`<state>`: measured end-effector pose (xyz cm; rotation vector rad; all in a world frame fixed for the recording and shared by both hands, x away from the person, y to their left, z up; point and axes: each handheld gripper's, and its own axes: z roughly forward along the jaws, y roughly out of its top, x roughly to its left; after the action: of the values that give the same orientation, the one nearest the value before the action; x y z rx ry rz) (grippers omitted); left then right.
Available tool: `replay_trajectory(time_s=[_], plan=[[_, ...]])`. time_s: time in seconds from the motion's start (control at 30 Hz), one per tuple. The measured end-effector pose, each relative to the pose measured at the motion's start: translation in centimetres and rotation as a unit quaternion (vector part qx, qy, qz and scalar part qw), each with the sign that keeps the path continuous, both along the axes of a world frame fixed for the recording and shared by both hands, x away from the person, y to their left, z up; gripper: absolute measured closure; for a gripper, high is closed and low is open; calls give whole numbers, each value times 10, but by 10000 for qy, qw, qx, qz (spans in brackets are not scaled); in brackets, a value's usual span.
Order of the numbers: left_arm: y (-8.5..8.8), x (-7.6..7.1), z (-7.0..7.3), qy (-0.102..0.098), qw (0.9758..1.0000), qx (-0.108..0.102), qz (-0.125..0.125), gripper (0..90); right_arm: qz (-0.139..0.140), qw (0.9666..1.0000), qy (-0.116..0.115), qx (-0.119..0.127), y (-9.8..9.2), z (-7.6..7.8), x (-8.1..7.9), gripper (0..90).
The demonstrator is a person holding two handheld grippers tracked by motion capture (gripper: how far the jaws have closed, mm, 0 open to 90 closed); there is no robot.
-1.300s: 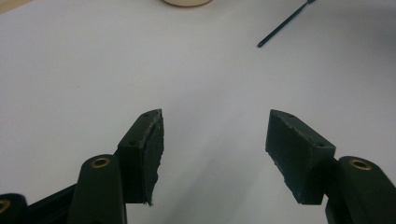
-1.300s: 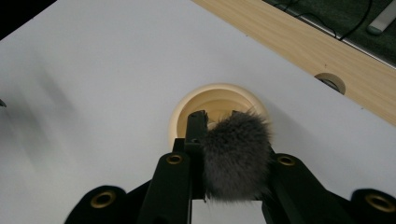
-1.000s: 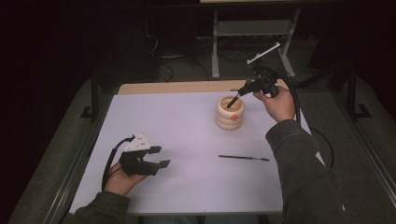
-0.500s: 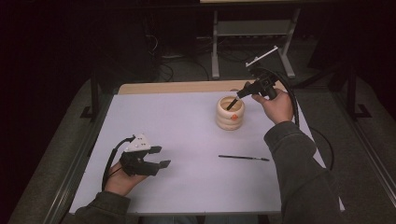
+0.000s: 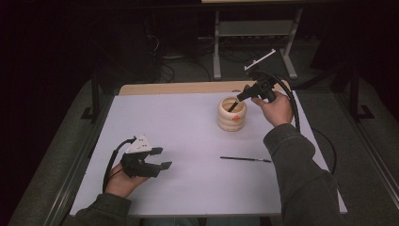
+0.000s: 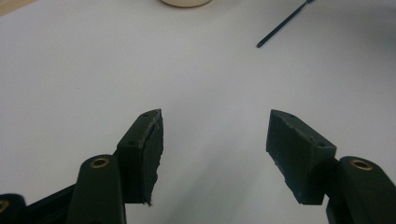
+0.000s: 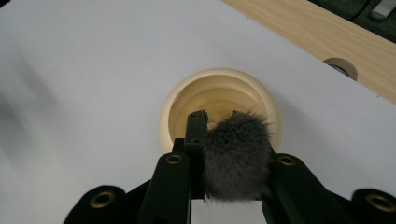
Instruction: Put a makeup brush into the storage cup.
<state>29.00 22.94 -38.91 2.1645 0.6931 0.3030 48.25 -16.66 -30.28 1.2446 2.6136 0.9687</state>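
A cream ringed cup [image 5: 222, 113] stands on the white table at the back right. Just above its mouth my right gripper [image 5: 241, 97] points down and left, shut on a brush [image 5: 232, 106] whose dark end reaches into the cup. In the right gripper view the brush's grey fluffy tuft [image 7: 238, 158] sits between the jaws of the right gripper [image 7: 219, 122], over the cup's rim [image 7: 170, 107]. My left gripper [image 5: 162, 158] rests low at the front left, open, with nothing between the jaws. The left gripper [image 6: 215, 135] faces bare table.
A thin black stick [image 5: 244, 159] lies flat on the table sheet between the cup and the front edge; the same stick [image 6: 282, 23] shows at top right in the left gripper view. A wooden strip with a round hole [image 7: 341, 67] runs behind the cup.
The right gripper has edged slightly down toward the cup with the brush. The left hand has kept still.
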Motion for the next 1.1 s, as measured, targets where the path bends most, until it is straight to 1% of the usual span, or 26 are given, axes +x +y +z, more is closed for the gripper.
replay_trajectory(time_s=[0.07, 0.1, 0.2, 0.23, 0.27, 0.3, 0.4, 0.57, 0.7, 0.73, 0.8, 0.83, 0.87, 0.93, 1.1], plan=[[0, 0, 0, 0, 10000, 0, -1, 364, -12, 10000, 21, -14, 1, -2, 1, 761], [1, 0, 0, -9, 10000, 47, -26, 363, -7, 10000, 38, -18, 1, -4, 2, 761], [1, 1, 0, -1, 10000, 35, -18, 361, -37, 10000, 54, -48, 3, -9, 3, 762], [0, 0, 0, 14, 10000, -14, -7, 361, -36, 9999, 90, -54, 3, -11, 4, 761], [0, 0, 0, 3, 10000, 10, -15, 360, -27, 9999, 98, -86, 3, -14, 4, 761], [0, 0, 0, 9, 10000, -24, 12, 360, -26, 9999, 112, -101, 3, -16, 4, 761], [0, 1, -1, 3, 10000, 19, -4, 360, -47, 9998, 186, -93, 3, -21, 5, 760], [0, 1, -1, 11, 10000, 33, -2, 360, -30, 9998, 184, -69, 3, -26, 5, 753], [0, 0, -1, 5, 10000, 38, -4, 361, -138, 9998, 168, -14, 2, -29, 4, 653], [0, 0, -1, 12, 10000, 5, 10, 361, -168, 9997, 191, 28, 0, -30, 3, 644], [1, 1, 0, -1, 10000, 77, -20, 361, -200, 9996, 195, 44, -2, -30, 1, 625], [1, 1, 0, 0, 10000, 77, -24, 361, -221, 9995, 209, 44, -3, -30, 0, 621], [0, 1, -1, 15, 10000, 25, 1, 361, -219, 9996, 181, 75, -5, -30, -1, 616], [0, 1, -1, 14, 10000, 89, -20, 361, -214, 9995, 156, 153, -9, -30, -4, 598], [-1, 0, -1, 11, 9999, 96, -48, 361, -219, 9993, 131, 283, -18, -31, -12, 559]])
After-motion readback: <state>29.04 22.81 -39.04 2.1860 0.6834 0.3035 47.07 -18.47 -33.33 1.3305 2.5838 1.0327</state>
